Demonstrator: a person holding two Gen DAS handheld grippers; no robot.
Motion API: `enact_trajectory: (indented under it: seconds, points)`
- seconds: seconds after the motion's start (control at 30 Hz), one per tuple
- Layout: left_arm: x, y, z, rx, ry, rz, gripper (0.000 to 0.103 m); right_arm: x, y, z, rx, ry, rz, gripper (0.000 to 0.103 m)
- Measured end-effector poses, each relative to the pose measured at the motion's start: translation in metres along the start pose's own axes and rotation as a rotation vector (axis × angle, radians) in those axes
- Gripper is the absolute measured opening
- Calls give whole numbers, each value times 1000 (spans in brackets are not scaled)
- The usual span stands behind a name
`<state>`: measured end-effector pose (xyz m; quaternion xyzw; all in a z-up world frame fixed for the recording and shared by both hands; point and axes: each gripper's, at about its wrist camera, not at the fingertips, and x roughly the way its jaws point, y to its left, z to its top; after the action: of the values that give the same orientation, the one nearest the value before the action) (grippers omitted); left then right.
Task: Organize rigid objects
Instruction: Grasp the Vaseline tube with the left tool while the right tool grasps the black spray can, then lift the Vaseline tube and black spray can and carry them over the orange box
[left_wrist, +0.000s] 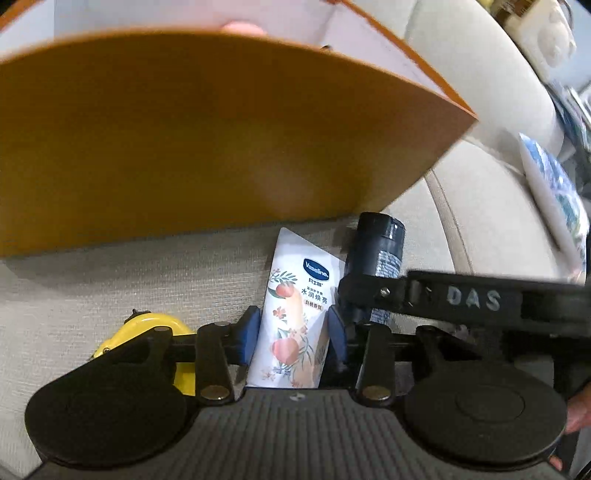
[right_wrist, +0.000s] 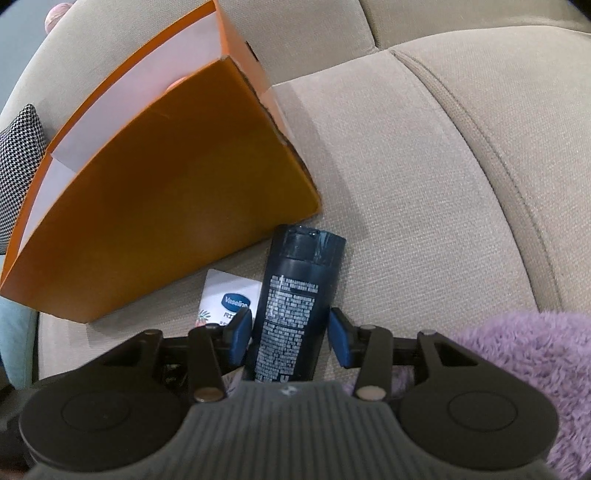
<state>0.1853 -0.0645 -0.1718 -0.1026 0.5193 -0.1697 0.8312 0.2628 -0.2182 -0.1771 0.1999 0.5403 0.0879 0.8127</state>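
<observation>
A white Vaseline tube (left_wrist: 295, 306) with a peach print lies between the blue pads of my left gripper (left_wrist: 293, 334), which is shut on it. Just to its right is a dark blue bottle (left_wrist: 380, 247), flanked by the black fingers (left_wrist: 369, 291) of my right gripper. In the right wrist view that bottle (right_wrist: 295, 295) runs forward between the pads of my right gripper (right_wrist: 290, 338), which is shut on it, with the tube (right_wrist: 229, 291) beside it on the left. Close ahead of both stands an open orange box (left_wrist: 184, 147) (right_wrist: 166, 203) with a white inside.
Everything rests on a beige sofa seat (right_wrist: 406, 184). A yellow object (left_wrist: 147, 325) lies left of my left gripper. A purple fluffy cloth (right_wrist: 517, 369) lies at the right, a patterned cushion (right_wrist: 18, 155) at the far left. A blue-and-white item (left_wrist: 554, 195) leans at the right.
</observation>
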Motion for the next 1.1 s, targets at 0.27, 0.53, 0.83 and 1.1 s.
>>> enact_trajectory:
  seconds: [0.27, 0.53, 0.83, 1.1]
  points:
    - [-23, -16, -3, 35, -15, -15, 24, -5, 3, -2, -5, -11, -19, 46]
    - [-4, -6, 4, -2, 3, -46, 25, -3, 9, -4, -10, -10, -28, 46]
    - [-37, 16, 0, -79, -53, -98, 21, -17, 11, -11, -25, -59, -15, 45]
    - [-79, 22, 5, -93, -165, -129, 20, -46, 28, -25, -112, -129, -15, 44]
